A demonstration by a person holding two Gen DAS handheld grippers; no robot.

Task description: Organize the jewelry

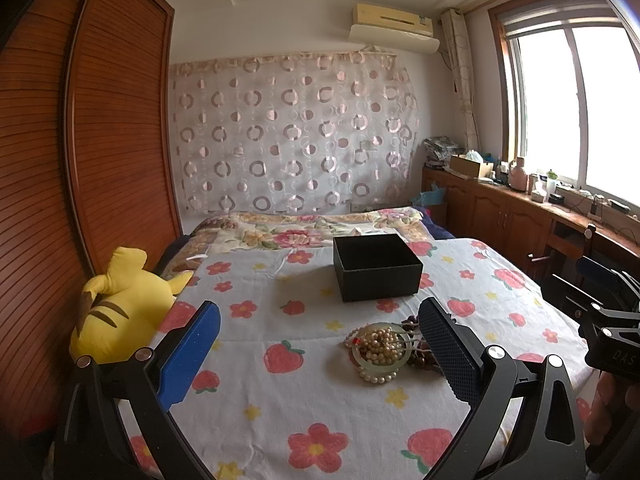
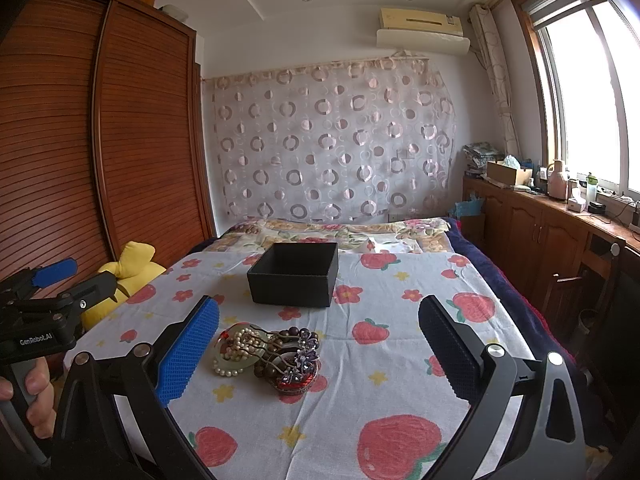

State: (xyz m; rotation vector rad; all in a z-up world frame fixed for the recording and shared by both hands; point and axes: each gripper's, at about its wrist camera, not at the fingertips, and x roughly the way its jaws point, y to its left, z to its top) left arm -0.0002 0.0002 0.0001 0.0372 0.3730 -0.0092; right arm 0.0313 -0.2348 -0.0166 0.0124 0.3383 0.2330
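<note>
Left wrist view: left gripper [image 1: 320,344] spread wide, nothing between pads, hovering over the sheet [image 1: 280,400]. Right gripper [image 2: 320,344] equally wide, nothing held. Jewelry pile [image 2: 267,354] lies on the sheet near the blue finger [image 2: 188,354] of the right gripper: cream pearl strand [image 2: 236,344] coiled over a pale green bangle [image 1: 380,364], brown wooden beads [image 2: 280,340], purple crystal flower clip [image 2: 302,354], red round tin [image 2: 296,384] underneath. Black box [image 2: 294,280], lidless, sits beyond the pile, apart from it. Yellow plush [image 1: 120,312] at the bed's left edge.
</note>
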